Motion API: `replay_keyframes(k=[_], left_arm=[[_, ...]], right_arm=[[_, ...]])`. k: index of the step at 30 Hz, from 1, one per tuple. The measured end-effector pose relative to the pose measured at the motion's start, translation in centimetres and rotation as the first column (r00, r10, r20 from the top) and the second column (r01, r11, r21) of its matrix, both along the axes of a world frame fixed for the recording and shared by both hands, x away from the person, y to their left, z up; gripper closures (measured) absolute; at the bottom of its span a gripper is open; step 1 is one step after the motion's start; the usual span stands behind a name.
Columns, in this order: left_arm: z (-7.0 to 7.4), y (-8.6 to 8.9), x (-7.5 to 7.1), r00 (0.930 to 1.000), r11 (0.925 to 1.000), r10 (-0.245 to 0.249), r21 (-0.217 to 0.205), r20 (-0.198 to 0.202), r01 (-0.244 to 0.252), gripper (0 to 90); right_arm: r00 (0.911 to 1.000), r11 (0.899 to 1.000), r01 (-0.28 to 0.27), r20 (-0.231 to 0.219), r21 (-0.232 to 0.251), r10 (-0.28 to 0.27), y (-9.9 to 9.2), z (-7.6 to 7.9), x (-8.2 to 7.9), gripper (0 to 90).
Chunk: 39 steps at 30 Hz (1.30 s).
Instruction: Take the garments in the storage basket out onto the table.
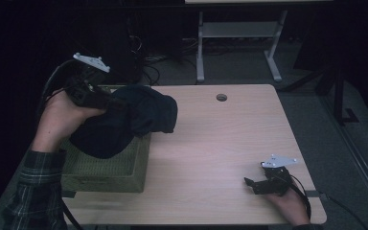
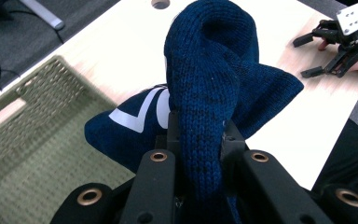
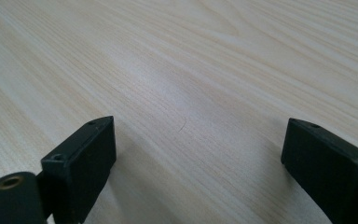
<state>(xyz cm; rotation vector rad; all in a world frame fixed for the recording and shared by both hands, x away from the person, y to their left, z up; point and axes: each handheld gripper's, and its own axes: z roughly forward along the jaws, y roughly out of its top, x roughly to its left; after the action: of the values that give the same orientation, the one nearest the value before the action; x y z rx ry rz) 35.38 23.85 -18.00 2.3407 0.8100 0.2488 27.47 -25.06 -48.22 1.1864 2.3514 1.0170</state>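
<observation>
A dark blue knitted garment with white lettering hangs bunched above a green woven basket at the table's left. My left gripper is shut on a fold of it; in the left gripper view the knit rises between the jaws, over the basket. My right gripper rests low on the wooden table at the front right, open, with nothing between its jaws. The right gripper view has its jaws wide apart over bare wood. The left gripper view also catches the right gripper farther off.
A round cable hole sits near the table's far edge. Behind the table stands a white desk frame on a dark floor with cables. The table's right edge runs close to my right hand.
</observation>
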Motion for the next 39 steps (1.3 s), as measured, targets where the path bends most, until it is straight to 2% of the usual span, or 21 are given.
replay_keyframes(k=[8, 20, 26, 39], left_arm=[[0.0, -2.8, 0.6, 0.9989, 0.9987, -0.047, -0.019, 0.003, 0.047, 80.0], [-0.7, -6.7, 1.1, 0.9942, 0.9939, -0.108, -0.025, -0.004, 0.107, 80.0], [-1.4, -9.4, 1.1, 0.9887, 0.9884, -0.150, -0.027, -0.008, 0.150, 79.9], [-3.3, -13.9, 1.1, 0.9783, 0.9779, -0.205, -0.049, -0.030, 0.203, 79.9]], right_arm=[[1.0000, 1.000, 0.000, 0.000, 0.000, 0.000, 0.0, 0.0, 0.0, 9.6], [1.0000, 1.000, 0.000, 0.000, 0.000, 0.000, 0.0, 0.0, 0.0, 9.6], [1.0000, 1.000, 0.001, -0.001, 0.002, -0.001, 0.0, 0.0, 0.0, 9.5], [1.0000, 1.000, 0.001, -0.002, 0.001, -0.001, 0.0, 0.0, 0.0, 9.5]])
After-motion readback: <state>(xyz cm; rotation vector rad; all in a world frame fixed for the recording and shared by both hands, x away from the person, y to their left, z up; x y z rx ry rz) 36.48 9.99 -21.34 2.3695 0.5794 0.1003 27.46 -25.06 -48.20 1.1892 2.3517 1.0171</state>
